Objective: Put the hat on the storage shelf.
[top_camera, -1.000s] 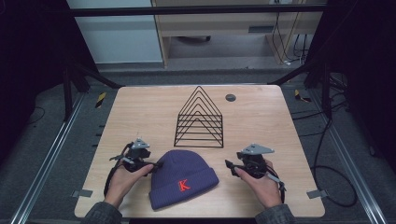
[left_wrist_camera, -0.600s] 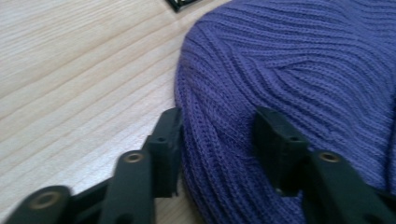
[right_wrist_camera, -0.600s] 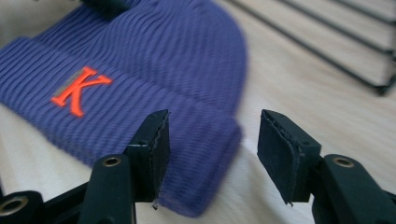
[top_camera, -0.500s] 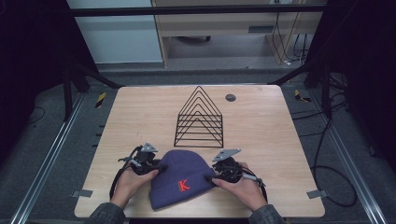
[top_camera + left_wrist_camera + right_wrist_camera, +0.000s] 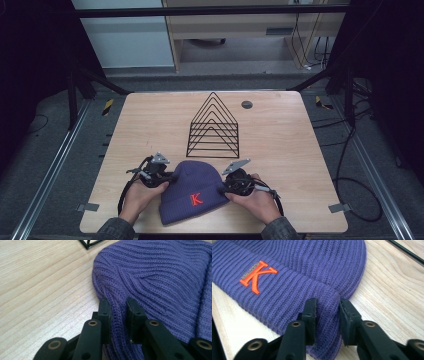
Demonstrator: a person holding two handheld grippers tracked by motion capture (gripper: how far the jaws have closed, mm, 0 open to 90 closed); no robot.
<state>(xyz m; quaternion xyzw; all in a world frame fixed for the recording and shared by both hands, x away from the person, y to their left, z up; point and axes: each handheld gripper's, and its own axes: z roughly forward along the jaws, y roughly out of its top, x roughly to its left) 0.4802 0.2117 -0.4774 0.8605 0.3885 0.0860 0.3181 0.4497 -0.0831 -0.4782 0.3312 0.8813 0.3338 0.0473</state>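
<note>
Purple knit beanie (image 5: 192, 192) lies flat on the near middle of the wooden surface (image 5: 280, 135), folded cuff toward the person, crown pointing at the black wire rack (image 5: 214, 125) just beyond it, apart from it. By the look of it, soft ribbed knit, light, floppy, no stiffness at all: it will sag and stretch when lifted, so it wants two holds at opposite edges. Not slippery or fragile; the knit should catch well on the pads.

Both sides are taken. Left gripper (image 5: 117, 308) is clamped on a pinched ridge of knit at the beanie's left edge; its jaws have just been closing and the fabric bunches between the fingers (image 5: 104, 308). Right gripper (image 5: 327, 311) pinches the thick folded cuff at the right edge; its jaws have also just been closing, and the cuff is squeezed into a fold between them. Cuff is the better hold, doubled fabric.

Writing: big orange embroidered "K" (image 5: 257, 275) on the cuff, with small lettering stitched along its stem, too small to read surely.

A small dark round disc (image 5: 246, 104) sits on the far side of the surface, well apart.
</note>
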